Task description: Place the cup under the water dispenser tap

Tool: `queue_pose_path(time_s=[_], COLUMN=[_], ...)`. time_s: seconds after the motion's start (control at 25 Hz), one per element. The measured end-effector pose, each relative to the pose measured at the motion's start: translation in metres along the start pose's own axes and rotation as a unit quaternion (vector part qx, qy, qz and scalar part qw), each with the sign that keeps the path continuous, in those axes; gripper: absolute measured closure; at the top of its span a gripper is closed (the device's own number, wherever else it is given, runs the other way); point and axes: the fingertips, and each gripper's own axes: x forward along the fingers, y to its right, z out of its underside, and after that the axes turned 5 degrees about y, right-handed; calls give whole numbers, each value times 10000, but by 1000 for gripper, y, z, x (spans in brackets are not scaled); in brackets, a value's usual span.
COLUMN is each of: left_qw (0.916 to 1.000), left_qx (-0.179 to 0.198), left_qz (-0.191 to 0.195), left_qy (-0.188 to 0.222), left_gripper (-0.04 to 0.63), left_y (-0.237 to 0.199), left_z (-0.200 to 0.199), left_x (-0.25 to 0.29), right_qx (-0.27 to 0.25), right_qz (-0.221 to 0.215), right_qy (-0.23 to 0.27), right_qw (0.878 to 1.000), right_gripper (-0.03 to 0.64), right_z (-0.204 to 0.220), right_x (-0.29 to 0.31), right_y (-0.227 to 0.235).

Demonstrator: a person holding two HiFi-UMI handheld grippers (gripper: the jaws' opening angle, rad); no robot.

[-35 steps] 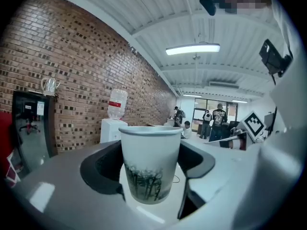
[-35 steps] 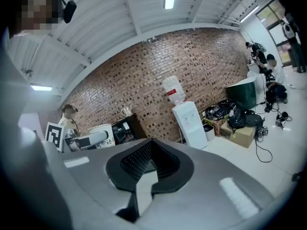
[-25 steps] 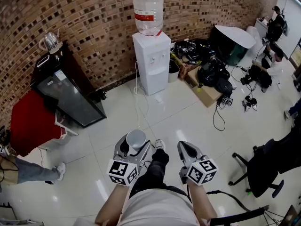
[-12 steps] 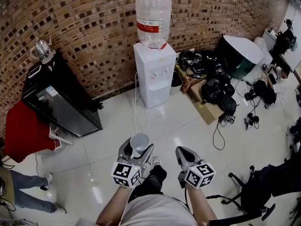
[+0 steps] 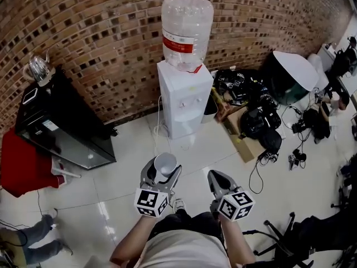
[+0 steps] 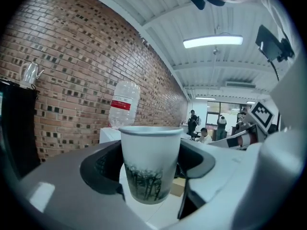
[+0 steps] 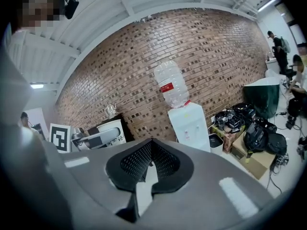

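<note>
A white paper cup (image 5: pixel 165 164) (image 6: pixel 150 163) with a dark tree print stands upright between the jaws of my left gripper (image 5: pixel 162 172) (image 6: pixel 149 174), which is shut on it. My right gripper (image 5: pixel 216 178) (image 7: pixel 149 167) is held beside it, shut, with nothing between its jaws. The white water dispenser (image 5: pixel 184 96) (image 7: pixel 191 125) (image 6: pixel 109 134) with its clear bottle (image 5: pixel 186 24) stands against the brick wall ahead of both grippers, some way off across the tiled floor. The taps are too small to make out.
A black cabinet (image 5: pixel 58 124) with a glass kettle (image 5: pixel 36 66) stands left of the dispenser, a red chair (image 5: pixel 19 163) beyond it. Bags, boxes and cables (image 5: pixel 256 119) litter the floor right of it. A person's leg (image 5: pixel 28 239) shows at lower left. Office chairs (image 5: pixel 312 228) stand at right.
Both grippers and the camera have advanced toward the dispenser, which now looks larger and closer. The cup stays gripped in the left gripper; the right stays shut.
</note>
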Motion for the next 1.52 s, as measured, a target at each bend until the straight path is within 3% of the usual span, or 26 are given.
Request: queue_pose_path(time_s=[0.2, 0.4, 0.76, 1.16, 1.52], left_qw=[9998, 9996, 9980, 9968, 9955], left_qx=[206, 97, 353, 564, 632], left_qz=[-49, -258, -502, -554, -704], left_qy=[-5, -67, 133, 96, -5], left_gripper=[250, 249, 249, 249, 249], left_y=[-16, -36, -69, -111, -143], left_z=[1, 15, 45, 133, 243], left_x=[34, 61, 131, 245, 306], right_qx=[-42, -95, -213, -542, -615], right_qz=[-65, -124, -314, -453, -477], right_qy=[-20, -94, -313, -466, -472], right_qw=[10000, 9998, 9988, 9964, 9958], right_gripper=[617, 616, 617, 615, 616], right_z=[-19, -31, -43, -28, 38], right_x=[27, 55, 125, 221, 278], right_y=[15, 30, 81, 166, 229])
